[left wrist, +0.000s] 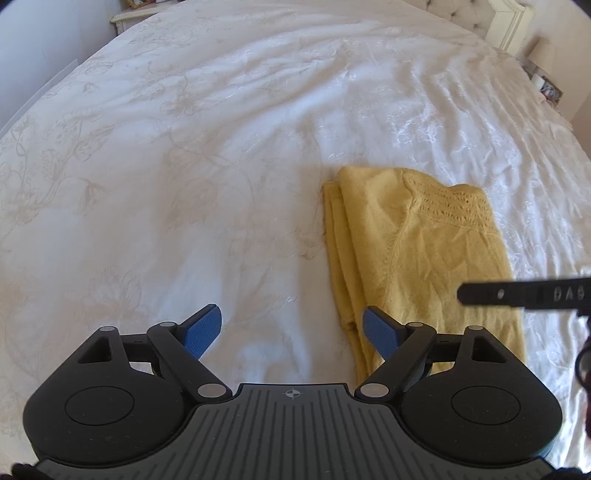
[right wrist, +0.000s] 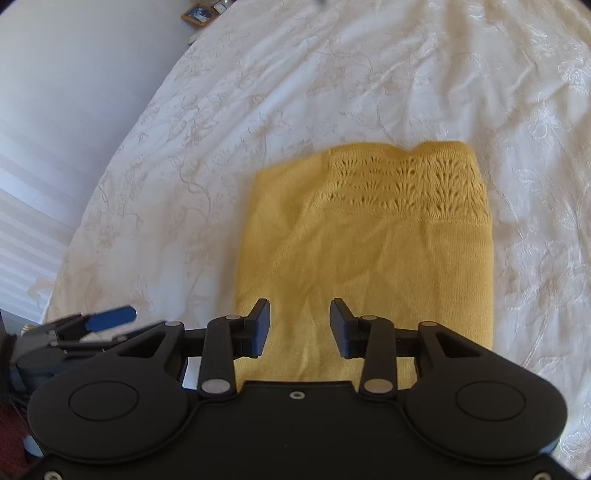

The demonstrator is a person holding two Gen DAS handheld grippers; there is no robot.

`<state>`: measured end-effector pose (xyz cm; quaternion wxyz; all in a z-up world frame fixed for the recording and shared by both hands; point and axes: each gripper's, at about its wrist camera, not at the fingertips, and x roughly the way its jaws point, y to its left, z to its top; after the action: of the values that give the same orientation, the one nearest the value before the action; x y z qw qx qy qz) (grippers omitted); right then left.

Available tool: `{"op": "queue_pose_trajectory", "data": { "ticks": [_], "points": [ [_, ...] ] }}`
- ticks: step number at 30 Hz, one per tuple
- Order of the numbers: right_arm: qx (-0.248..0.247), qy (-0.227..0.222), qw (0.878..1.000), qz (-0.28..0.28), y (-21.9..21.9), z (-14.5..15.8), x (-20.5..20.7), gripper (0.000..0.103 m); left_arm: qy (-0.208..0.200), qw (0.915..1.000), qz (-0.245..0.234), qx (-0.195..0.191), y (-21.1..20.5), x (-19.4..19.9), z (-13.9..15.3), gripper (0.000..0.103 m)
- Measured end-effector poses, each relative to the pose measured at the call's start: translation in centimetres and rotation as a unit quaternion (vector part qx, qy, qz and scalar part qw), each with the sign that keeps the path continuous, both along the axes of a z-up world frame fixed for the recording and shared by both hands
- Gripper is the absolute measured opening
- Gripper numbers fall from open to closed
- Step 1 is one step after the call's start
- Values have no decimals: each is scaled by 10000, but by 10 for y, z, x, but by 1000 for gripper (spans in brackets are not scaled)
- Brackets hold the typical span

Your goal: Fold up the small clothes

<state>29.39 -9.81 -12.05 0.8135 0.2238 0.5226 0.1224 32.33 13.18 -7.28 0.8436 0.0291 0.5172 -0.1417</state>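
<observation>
A yellow knitted garment [left wrist: 417, 251] lies folded into a rectangle on the white bed, with a lacy openwork band at its far end; it also shows in the right wrist view [right wrist: 369, 251]. My left gripper [left wrist: 291, 332] is open and empty, hovering over bare bedspread at the garment's left edge. My right gripper [right wrist: 299, 328] is open and empty, hovering above the garment's near end. A finger of the right gripper [left wrist: 517, 293] reaches in from the right in the left wrist view. The left gripper's blue pad [right wrist: 110, 317] shows at the left in the right wrist view.
The white embroidered bedspread [left wrist: 184, 166] covers the whole bed. A headboard [left wrist: 506, 22] and a bedside lamp [left wrist: 543, 55] stand at the far right. A nightstand [left wrist: 133, 14] is at the far left. The bed edge [right wrist: 74, 236] falls off to the left.
</observation>
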Motion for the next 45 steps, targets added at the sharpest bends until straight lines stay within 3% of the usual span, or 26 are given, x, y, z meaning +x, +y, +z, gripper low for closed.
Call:
{"op": "queue_pose_trajectory", "data": {
  "ticks": [4, 8, 17, 20, 26, 34, 38, 40, 45],
  "points": [
    [-39, 390, 9989, 260, 11, -26, -24, 57, -68, 9997, -248, -18, -25, 11, -1, 84],
    [95, 649, 9969, 424, 18, -39, -41, 57, -97, 9987, -492, 11, -51, 21, -7, 84],
    [34, 163, 9997, 171, -22, -5, -35, 64, -167, 9966, -717, 376, -88, 52, -41, 84],
    [-55, -81, 9999, 62, -37, 5, -29, 74, 16, 9975, -550, 451, -87, 67, -56, 84],
    [-258, -386, 9989, -113, -53, 13, -11, 76, 436, 9981, -426, 16, -73, 82, -74, 93],
    [-168, -352, 9983, -442, -74, 2, 15, 83, 361, 9955, -33, -870, -25, 50, -46, 92],
    [-106, -272, 9982, -519, -85, -6, 19, 85, 582, 9938, 65, -943, -7, 22, -42, 92],
    [-32, -241, 9983, -526, -91, -10, 23, 92, 714, 9923, 86, -1007, -2, 10, -43, 92],
    [62, -180, 9986, -488, -100, -19, 30, 96, 946, 9886, -20, -1171, -10, -6, -50, 93]
  ]
}}
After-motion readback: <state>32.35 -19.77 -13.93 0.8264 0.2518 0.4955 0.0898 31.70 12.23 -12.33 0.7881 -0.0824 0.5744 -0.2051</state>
